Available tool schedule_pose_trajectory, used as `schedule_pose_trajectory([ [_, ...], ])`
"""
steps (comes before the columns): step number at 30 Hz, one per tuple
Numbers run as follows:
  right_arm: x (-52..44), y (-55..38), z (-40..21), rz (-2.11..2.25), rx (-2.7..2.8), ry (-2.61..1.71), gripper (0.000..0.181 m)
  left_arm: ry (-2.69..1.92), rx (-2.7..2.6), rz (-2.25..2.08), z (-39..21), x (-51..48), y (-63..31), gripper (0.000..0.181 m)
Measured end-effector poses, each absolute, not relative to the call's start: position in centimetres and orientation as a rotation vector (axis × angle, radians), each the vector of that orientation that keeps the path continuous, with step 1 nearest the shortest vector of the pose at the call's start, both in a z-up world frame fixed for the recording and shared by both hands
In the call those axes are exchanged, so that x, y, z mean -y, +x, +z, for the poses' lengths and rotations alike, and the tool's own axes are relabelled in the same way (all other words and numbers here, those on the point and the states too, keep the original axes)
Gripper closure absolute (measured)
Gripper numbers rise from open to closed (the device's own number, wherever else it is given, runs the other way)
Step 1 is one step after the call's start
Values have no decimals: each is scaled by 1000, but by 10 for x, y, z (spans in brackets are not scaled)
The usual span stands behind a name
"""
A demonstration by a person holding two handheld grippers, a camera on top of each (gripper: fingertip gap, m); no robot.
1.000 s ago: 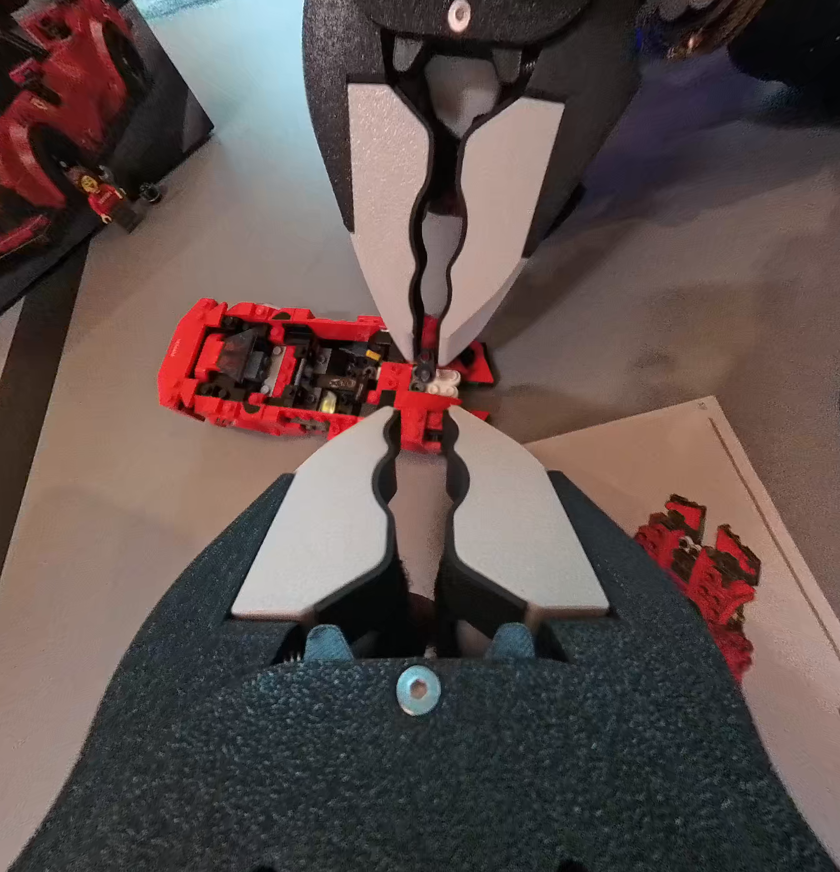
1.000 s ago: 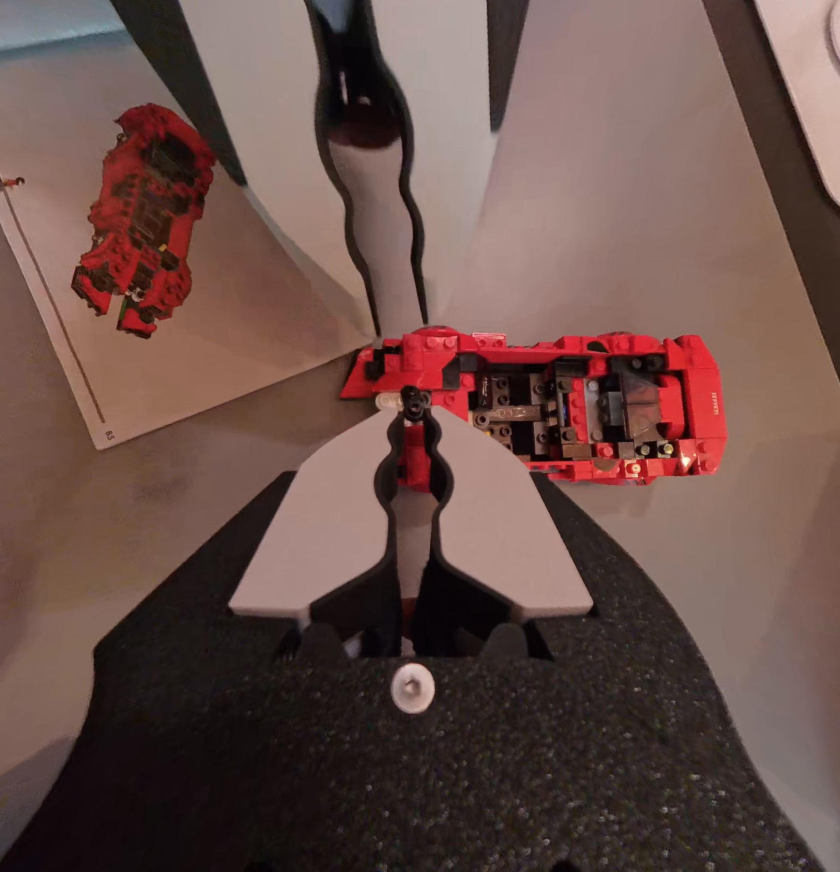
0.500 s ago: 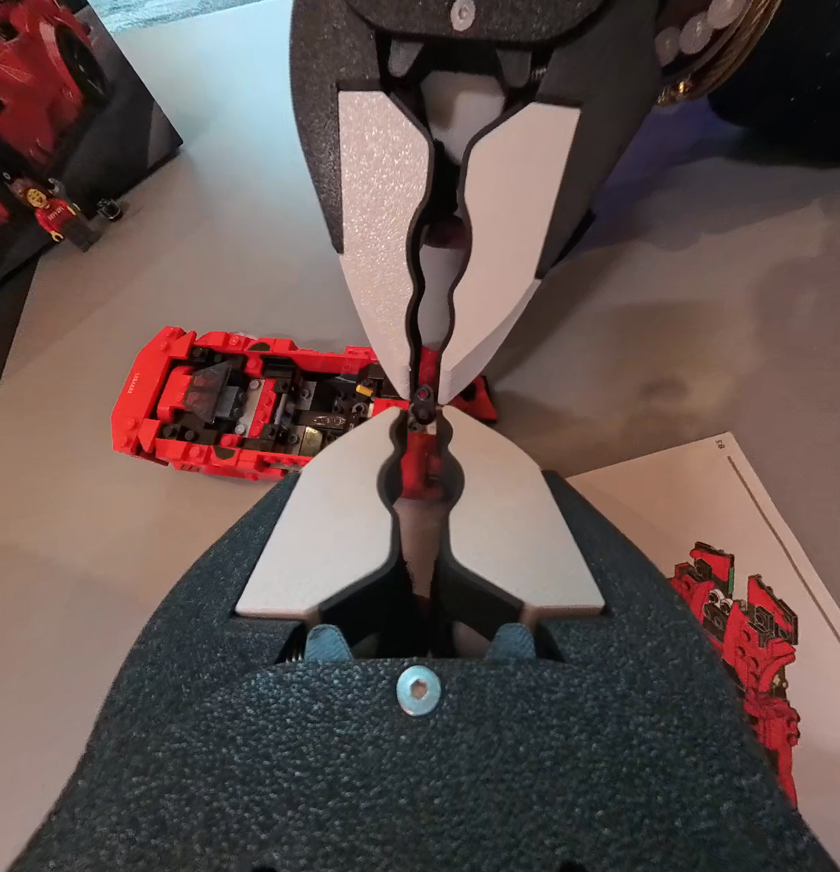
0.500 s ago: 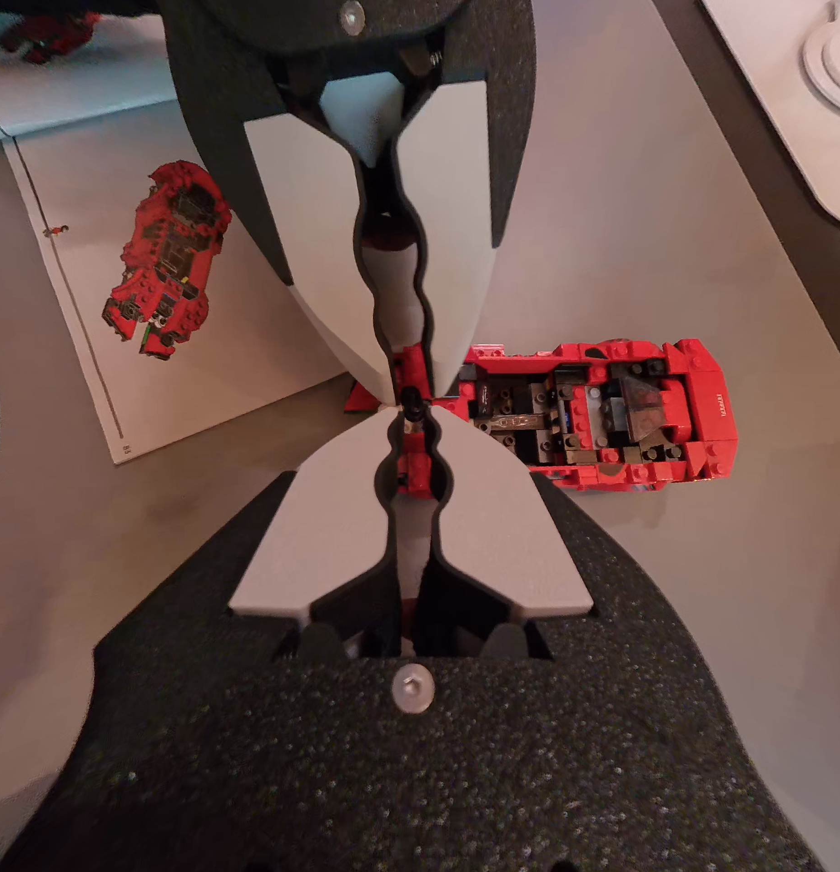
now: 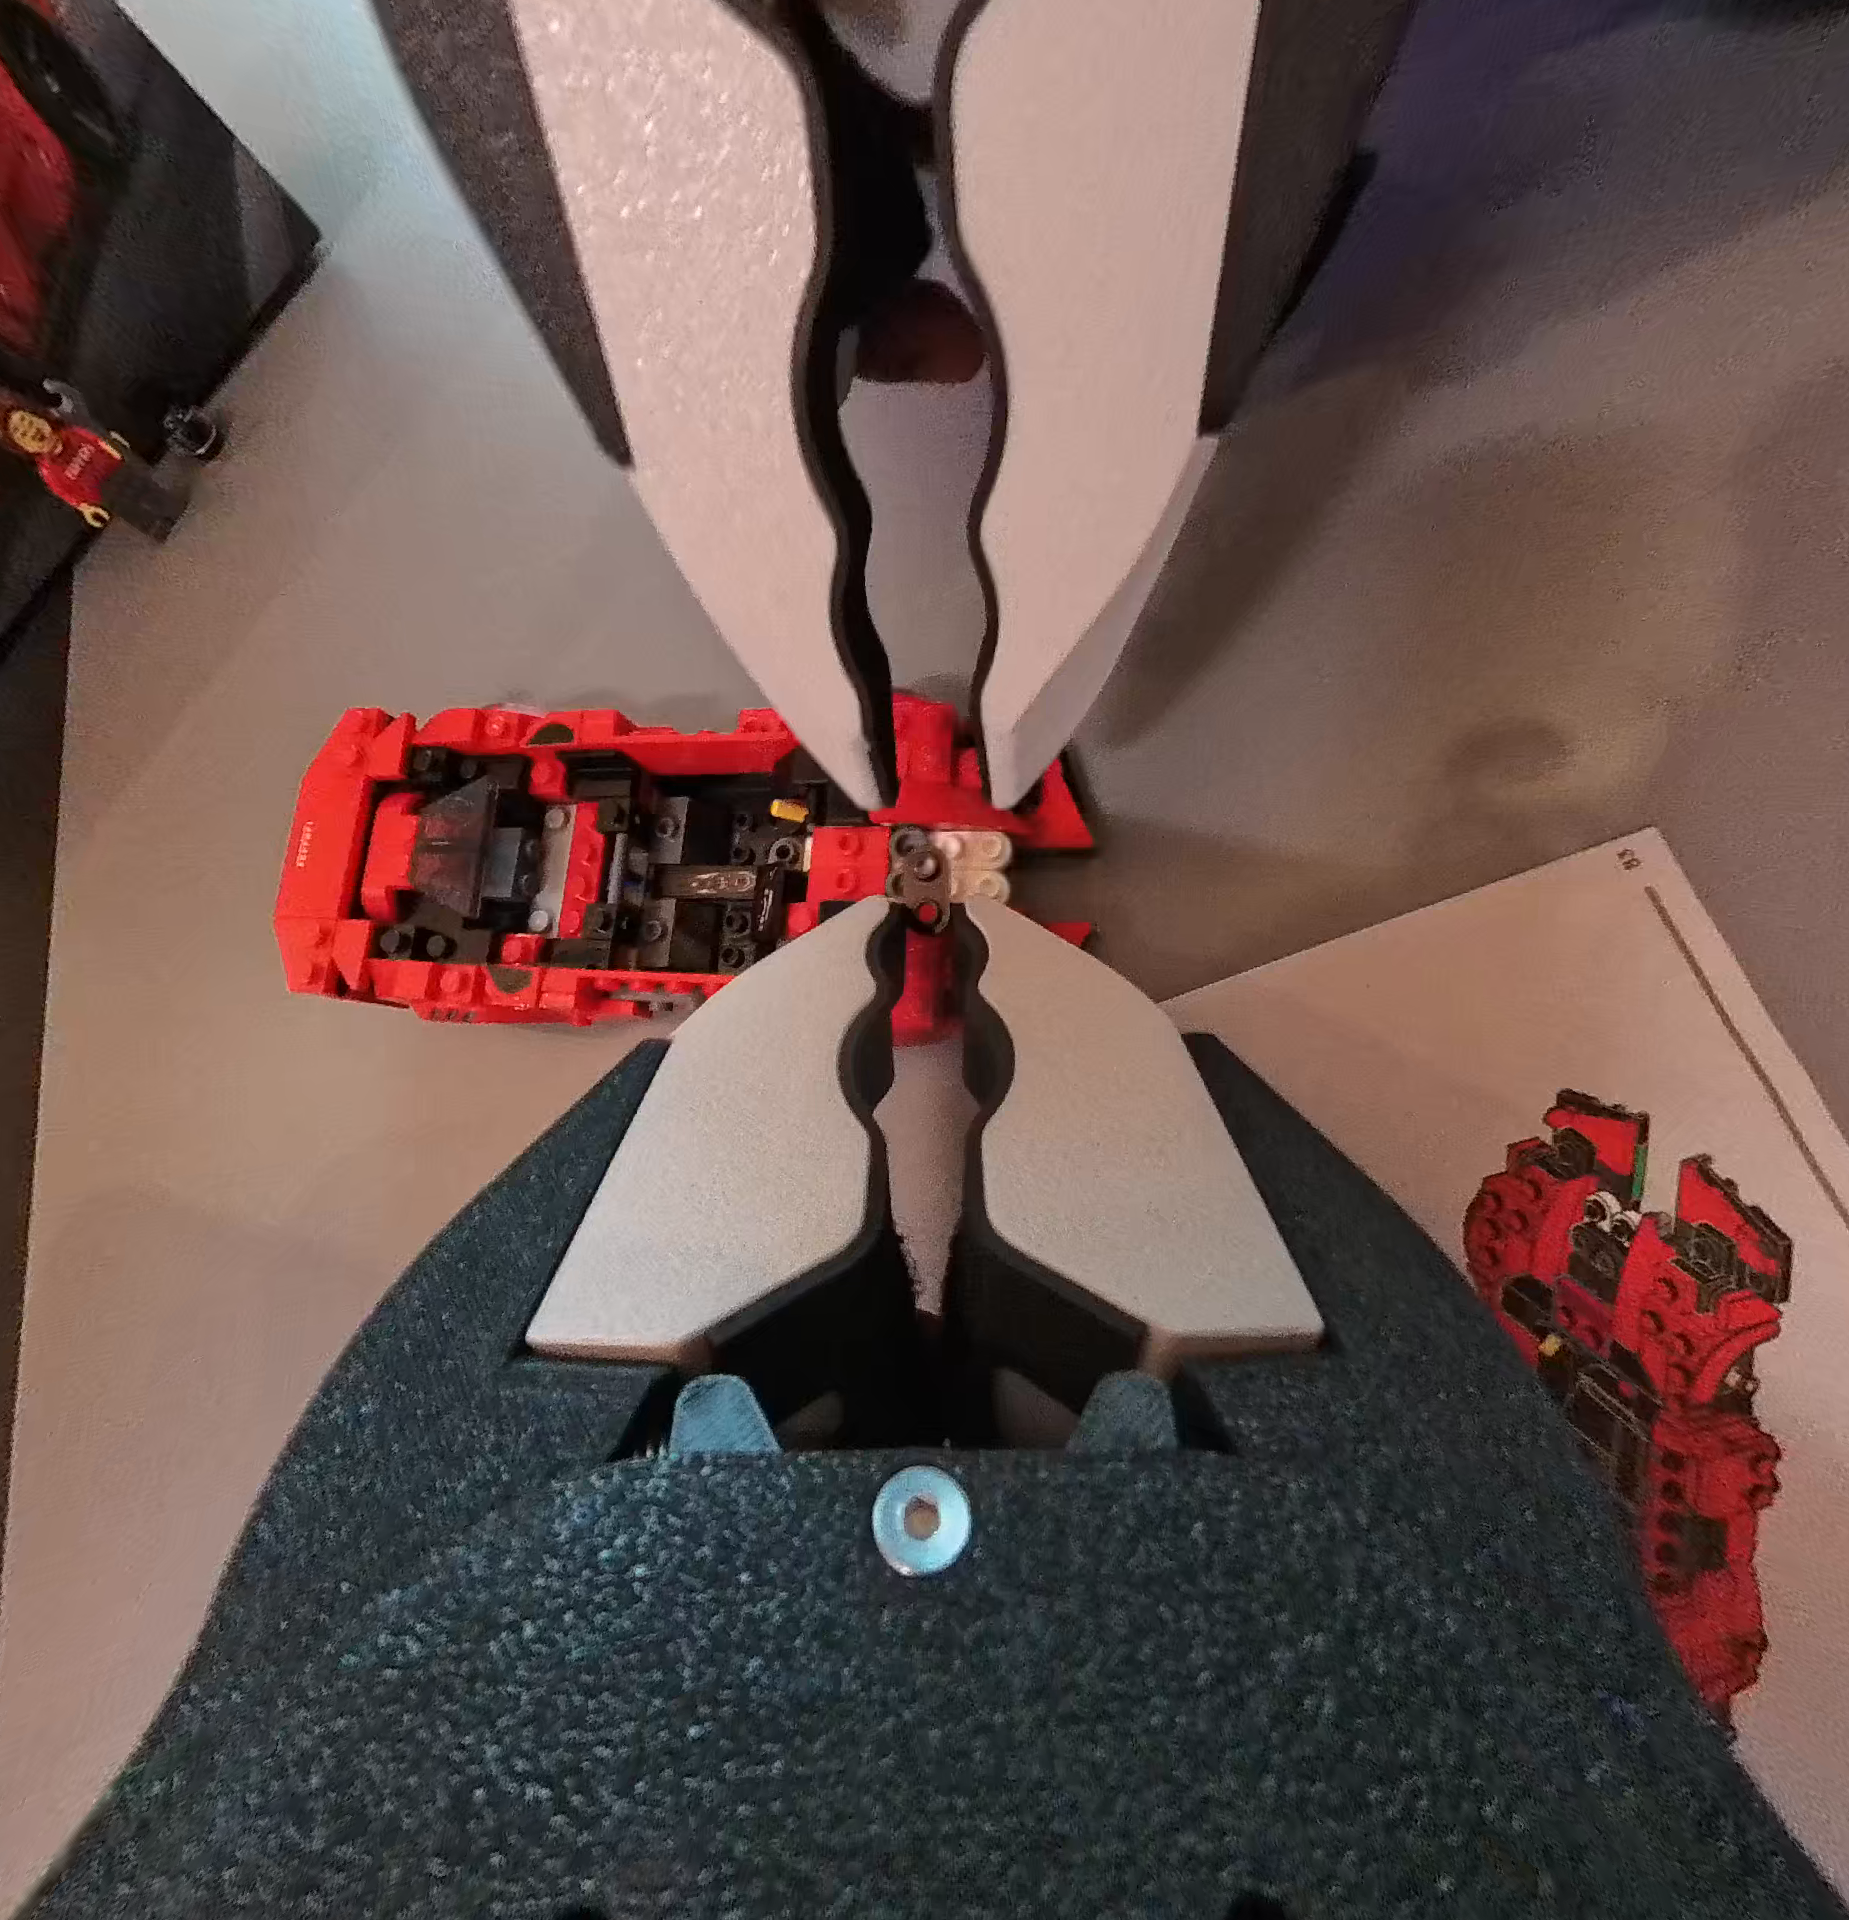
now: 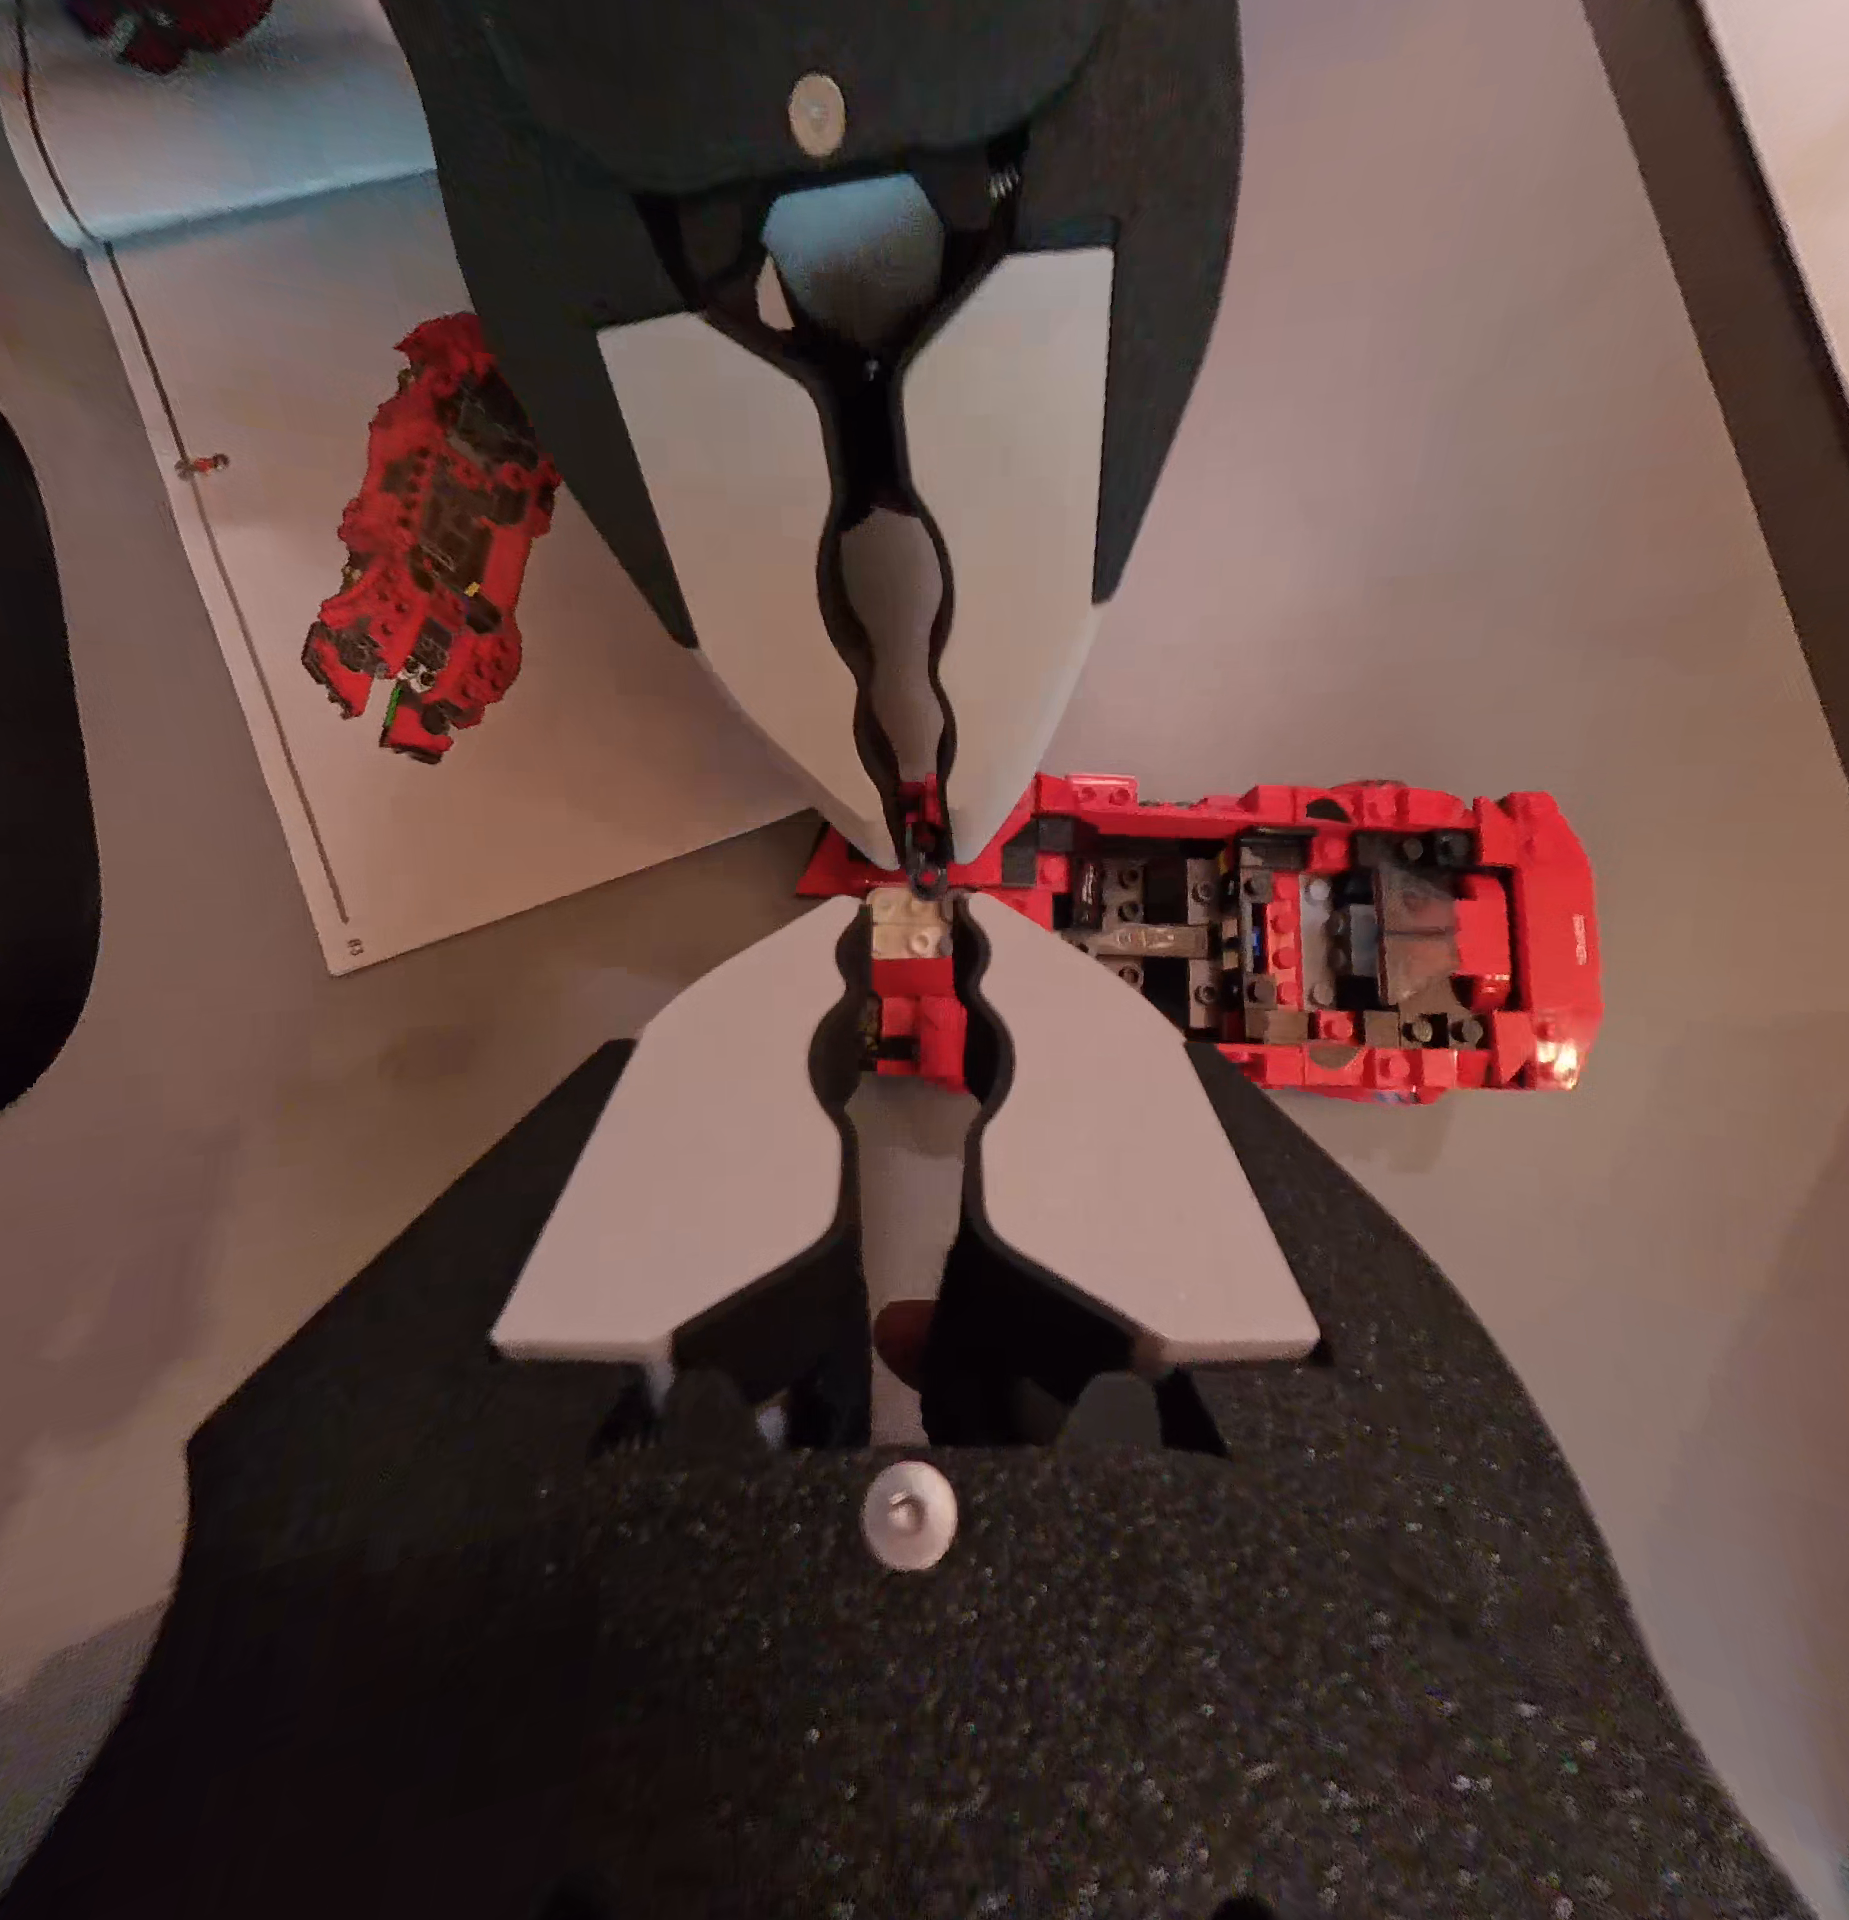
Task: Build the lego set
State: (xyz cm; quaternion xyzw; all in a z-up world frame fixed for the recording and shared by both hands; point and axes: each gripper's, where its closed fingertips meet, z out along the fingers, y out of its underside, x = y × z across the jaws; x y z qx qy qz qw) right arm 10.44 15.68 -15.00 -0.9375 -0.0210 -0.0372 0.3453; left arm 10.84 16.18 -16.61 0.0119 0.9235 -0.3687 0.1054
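Red lego car [image 5: 546, 862] between gripper tips, instruction sheet [image 5: 1522, 1039] beside, box [image 5: 89, 260] behind

Both mounted behind own fingers, looking steeply down at close range onto a grey table [image 5: 1419, 582]. Facing each other: left gripper [image 5: 925, 914] at lower centre of left view, right gripper [image 6: 951, 925] likewise in right view. Shared: red lego car [image 5: 546, 862] mid-frame and instruction booklet [image 6: 276, 582], lower right versus upper left.
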Motion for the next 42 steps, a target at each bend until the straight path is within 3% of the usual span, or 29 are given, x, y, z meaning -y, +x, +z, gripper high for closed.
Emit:
schedule_pose_trajectory([
  [26,-156,107,-164,-99,97,-2620,181,17,-2735,-1131,-169,-157,108,168],
  [37,-151,108,-159,-118,49,-2658,181,9,-2722,-1119,-170,-169,107,172],
  [42,-152,103,-165,-217,216,-2678,167,-5,-2706,-1112,-168,-174,110,172],
])
